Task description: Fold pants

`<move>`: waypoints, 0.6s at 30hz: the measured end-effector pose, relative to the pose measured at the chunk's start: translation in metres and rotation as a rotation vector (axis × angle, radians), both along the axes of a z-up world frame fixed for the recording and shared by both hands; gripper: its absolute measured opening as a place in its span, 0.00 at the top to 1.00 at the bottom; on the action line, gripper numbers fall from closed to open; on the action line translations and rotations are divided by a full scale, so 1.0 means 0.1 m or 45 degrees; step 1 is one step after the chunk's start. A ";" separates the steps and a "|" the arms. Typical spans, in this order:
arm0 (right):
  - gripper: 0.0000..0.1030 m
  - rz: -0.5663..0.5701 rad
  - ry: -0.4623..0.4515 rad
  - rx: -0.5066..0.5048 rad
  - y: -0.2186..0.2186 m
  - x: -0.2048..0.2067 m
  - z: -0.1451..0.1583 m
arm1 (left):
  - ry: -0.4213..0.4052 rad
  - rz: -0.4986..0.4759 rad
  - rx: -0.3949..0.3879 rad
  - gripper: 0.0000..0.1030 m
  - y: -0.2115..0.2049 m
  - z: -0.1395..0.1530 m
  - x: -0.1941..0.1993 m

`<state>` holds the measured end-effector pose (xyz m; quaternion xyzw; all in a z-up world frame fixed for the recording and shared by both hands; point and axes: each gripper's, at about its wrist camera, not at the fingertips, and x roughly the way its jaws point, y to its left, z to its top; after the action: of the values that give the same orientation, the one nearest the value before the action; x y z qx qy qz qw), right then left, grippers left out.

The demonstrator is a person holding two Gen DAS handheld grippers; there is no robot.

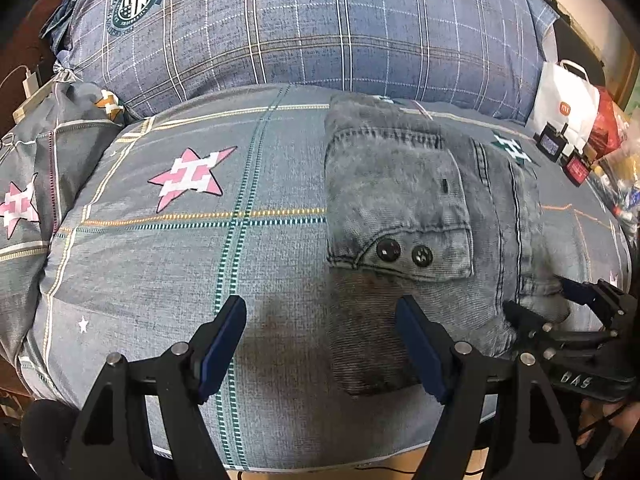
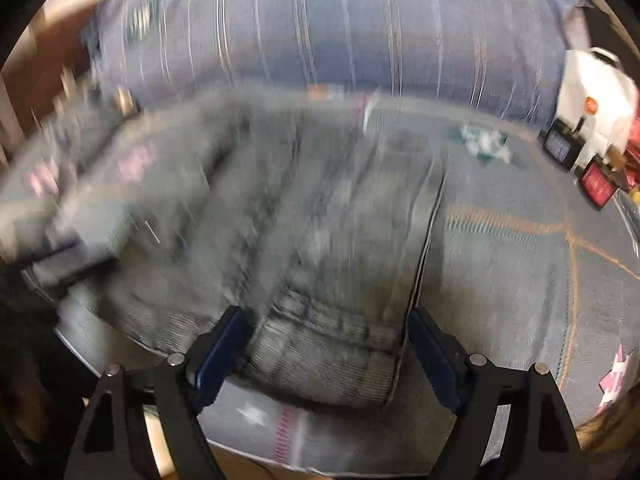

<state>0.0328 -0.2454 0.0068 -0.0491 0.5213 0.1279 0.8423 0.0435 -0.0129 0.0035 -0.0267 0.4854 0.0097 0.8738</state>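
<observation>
Jaws, left: left gripper (image 1: 322,350) stands wide apart and empty above the bed (image 1: 168,264), its right-hand finger over the near left corner of the folded cloth, its other finger over bare cover.

Pants: grey denim pants (image 1: 404,208) lie folded in a compact stack on the star-patterned bed cover, flap pocket (image 1: 400,240) with two dark buttons facing up; the stack's long axis runs away from the cameras toward the blue plaid pillow (image 1: 304,20).

Key relation: from the left gripper the stack sits ahead and to the right; only its near left corner comes between those fingers.

Jaws, right: right gripper (image 2: 326,350) is spread apart, its fingers straddling the near end of the pants (image 2: 320,356) without visibly pinching; that view is heavily blurred, so contact is hard to judge.

Nearer hand: the right, by appearances, since the cloth's near edge fills the gap between its fingers.

Likely next: another fold or a smoothing pass along the long axis, judging from how tidy the stack looks.

Edge of scene: a white paper bag (image 1: 568,100) stands at far right beside the bed.
</observation>
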 end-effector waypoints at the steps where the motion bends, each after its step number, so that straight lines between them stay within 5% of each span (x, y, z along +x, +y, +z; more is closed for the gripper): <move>1: 0.17 -0.017 0.003 0.025 -0.05 0.00 -0.01 | -0.003 -0.001 0.008 0.25 0.00 0.00 -0.01; 7: 0.16 -0.033 -0.105 0.083 -0.15 -0.12 0.27 | 0.004 0.016 0.000 0.25 0.03 -0.01 0.01; 12: 0.15 -0.053 0.017 0.071 -0.12 -0.10 0.03 | -0.003 0.006 0.010 0.25 0.04 -0.01 -0.01; 18: 0.15 -0.076 -0.106 0.076 -0.19 -0.05 0.37 | 0.000 0.020 -0.022 0.25 0.08 -0.01 0.00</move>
<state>0.0280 -0.2640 0.0441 -0.0138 0.4830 0.1159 0.8678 0.0436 -0.0044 0.0021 -0.0381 0.4850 0.0122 0.8736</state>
